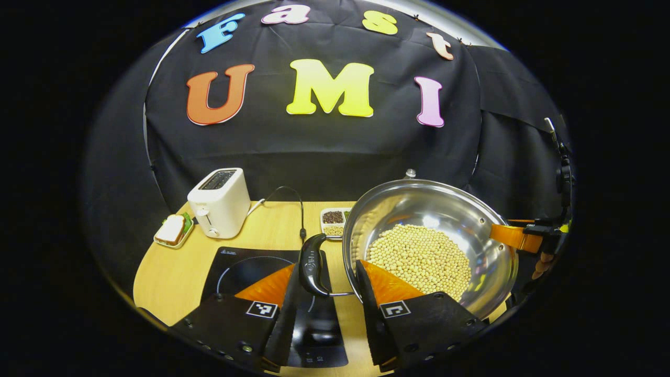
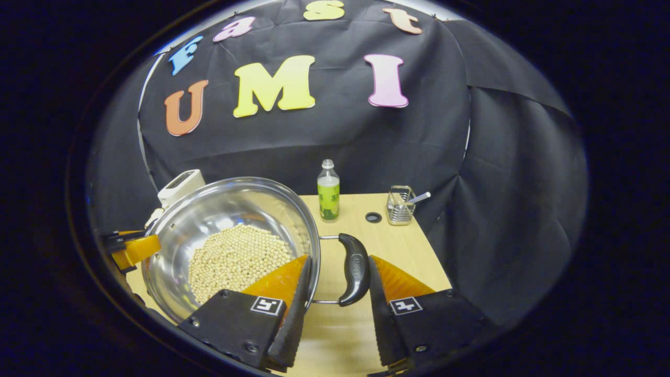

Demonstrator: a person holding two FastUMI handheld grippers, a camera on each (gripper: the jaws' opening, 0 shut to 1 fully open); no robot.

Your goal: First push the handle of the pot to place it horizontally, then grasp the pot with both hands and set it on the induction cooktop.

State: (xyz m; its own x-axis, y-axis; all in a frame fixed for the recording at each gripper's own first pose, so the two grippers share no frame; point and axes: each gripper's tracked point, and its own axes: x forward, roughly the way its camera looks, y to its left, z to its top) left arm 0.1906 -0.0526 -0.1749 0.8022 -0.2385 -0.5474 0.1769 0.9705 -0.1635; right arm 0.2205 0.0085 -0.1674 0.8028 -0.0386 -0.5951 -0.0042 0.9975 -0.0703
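Steel pot (image 1: 434, 230), round and shallow, holds a heap of pale beans (image 1: 419, 256) and appears raised off the counter (image 1: 167, 277), though its underside is hidden, so I cannot confirm the lift. The pot carries two dark loop handles on wire stems, one on each side, both lying level. Left handle (image 1: 312, 264) sits in the gap of the left tool (image 1: 324, 293); the fingers stand apart, one just beside the handle's outer face, the other against the pot wall, so the tool straddles the handle and is not pinched on it. Right handle (image 2: 355, 268) sits the same way in the right tool (image 2: 337, 283), fingers parted, one at the pot rim and one just outside the handle. My judgement: straddling each loop lets both tools carry the load evenly and keeps the beans from tipping. Left of the pot, partly under its left handle, lies the black induction cooktop (image 1: 251, 272), the target; the pot is beside it, not yet on it. Beyond the cooktop, farther left of the pot, stands a white toaster (image 1: 220, 201) with a sandwich tray (image 1: 172, 230) beside it. Behind the pot's left rim sits a small dish of grains (image 1: 333, 220). Right of the pot stand a green bottle (image 2: 328, 191) and a wire rack (image 2: 400, 207).
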